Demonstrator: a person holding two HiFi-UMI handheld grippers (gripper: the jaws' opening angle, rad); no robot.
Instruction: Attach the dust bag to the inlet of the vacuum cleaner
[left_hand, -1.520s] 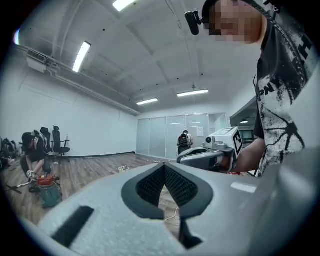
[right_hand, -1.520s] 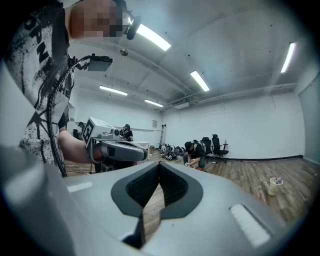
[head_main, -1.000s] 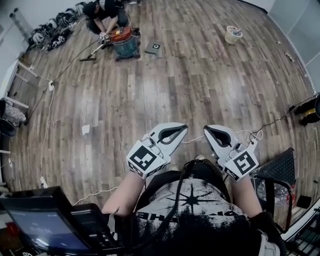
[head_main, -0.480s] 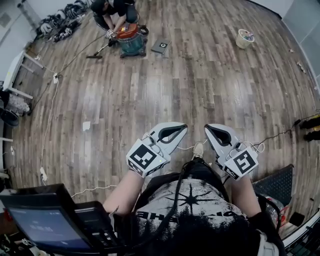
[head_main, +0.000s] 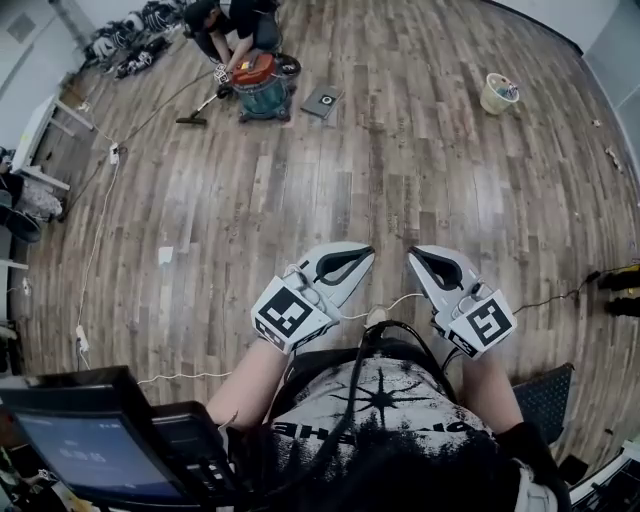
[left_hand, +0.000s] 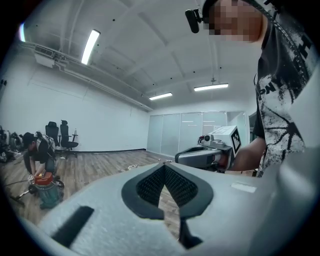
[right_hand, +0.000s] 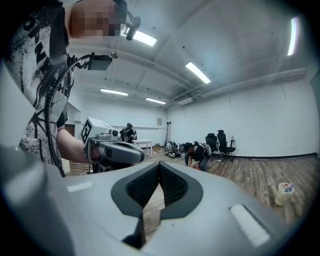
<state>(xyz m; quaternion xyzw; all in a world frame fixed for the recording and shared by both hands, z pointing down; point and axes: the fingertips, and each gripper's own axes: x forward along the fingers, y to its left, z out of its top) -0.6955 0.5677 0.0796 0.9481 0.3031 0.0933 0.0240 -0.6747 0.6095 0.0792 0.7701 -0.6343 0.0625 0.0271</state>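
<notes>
Both tongs, left tongs (head_main: 368, 254) and right tongs (head_main: 412, 256), are pressed together and empty, well apart from the vacuum cleaner (head_main: 262, 86) across the floor (head_main: 420, 150) beside a crouching person (head_main: 225, 22); the white cable (head_main: 398, 302) underfoot could snag a foot on the approach.

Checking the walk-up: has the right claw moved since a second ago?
Yes: the right claw has advanced, leaving the black crate farther behind.

Teal vacuum cleaner (head_main: 263, 99) with orange-red lid (head_main: 255, 68), streaky brown-grey plank floor (head_main: 400, 170), cream bucket (head_main: 498, 94)
</notes>
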